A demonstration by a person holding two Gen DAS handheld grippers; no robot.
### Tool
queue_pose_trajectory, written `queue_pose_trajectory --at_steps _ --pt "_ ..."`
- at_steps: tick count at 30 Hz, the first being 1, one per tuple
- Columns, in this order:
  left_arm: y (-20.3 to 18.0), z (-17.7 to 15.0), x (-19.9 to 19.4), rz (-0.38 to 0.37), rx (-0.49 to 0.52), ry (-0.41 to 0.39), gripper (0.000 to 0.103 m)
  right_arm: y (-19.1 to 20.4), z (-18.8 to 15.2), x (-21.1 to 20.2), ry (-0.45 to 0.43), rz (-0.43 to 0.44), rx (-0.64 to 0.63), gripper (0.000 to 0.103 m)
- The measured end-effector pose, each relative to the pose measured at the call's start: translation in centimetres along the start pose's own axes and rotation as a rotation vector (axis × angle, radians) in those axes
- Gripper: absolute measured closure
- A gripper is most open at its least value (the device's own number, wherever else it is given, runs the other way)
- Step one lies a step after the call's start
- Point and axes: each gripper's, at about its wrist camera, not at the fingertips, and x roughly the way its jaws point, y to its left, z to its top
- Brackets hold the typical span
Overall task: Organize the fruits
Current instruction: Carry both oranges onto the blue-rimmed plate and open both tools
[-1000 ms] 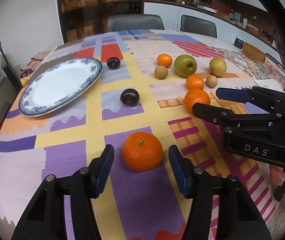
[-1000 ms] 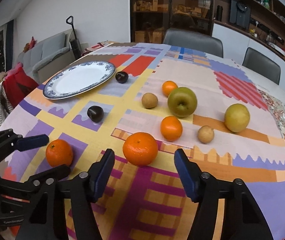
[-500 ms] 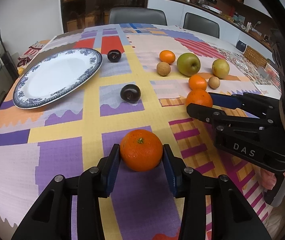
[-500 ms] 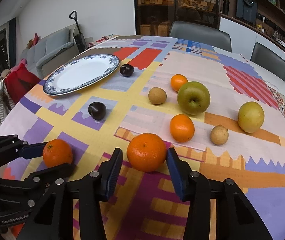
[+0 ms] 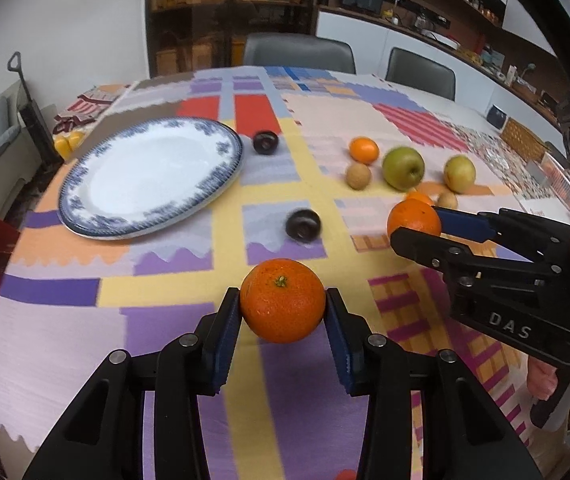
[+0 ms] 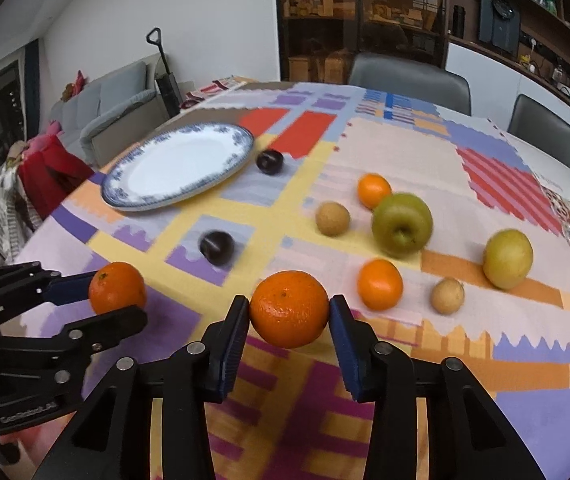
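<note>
My left gripper (image 5: 283,310) is shut on an orange (image 5: 282,300) and holds it a little above the patchwork tablecloth. My right gripper (image 6: 289,320) is shut on a second orange (image 6: 289,309), also lifted. Each gripper shows in the other's view: the right one (image 5: 419,222) with its orange (image 5: 413,218), the left one (image 6: 97,294) with its orange (image 6: 116,287). A blue-rimmed white plate (image 5: 149,174) (image 6: 179,166) lies empty at the far left. Two dark plums (image 6: 216,247) (image 6: 270,161) lie near it.
A green apple (image 6: 401,224), a yellow pear-like fruit (image 6: 507,258), two small oranges (image 6: 379,284) (image 6: 373,190) and two small brown fruits (image 6: 332,219) (image 6: 447,295) lie at the right middle. Chairs (image 6: 405,80) stand behind the table. The table's edge runs close on the left.
Both grippers closed from open onto their oranges and lifted them off the cloth. The views have risen and tilted slightly.
</note>
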Motion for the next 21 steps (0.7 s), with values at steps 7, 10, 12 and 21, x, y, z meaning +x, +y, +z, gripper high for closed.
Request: queue_pose_trajectory --at_steps 7,10,12,21 --pt "2.9 1.8 -0.7 0.060 -0.003 -0.051 0.062 2.4 3.1 0.1 -0.032 0.055 -0.014 0.061" --pt "4.5 2.7 -0.7 0.096 0.006 -0.071 0.062 3.6 4.5 0.7 -0.041 0.071 -0.029 0.061" --pt "5.6 3.3 -0.5 0.118 0.011 -0.079 0.062 4.4 5.4 1.3 -0.047 0.075 -0.042 0.061" --pt "10.5 5.4 1.7 0.141 -0.008 -0.059 0.062 7.6 9.5 5.1 -0.022 0.116 -0.081 0.061"
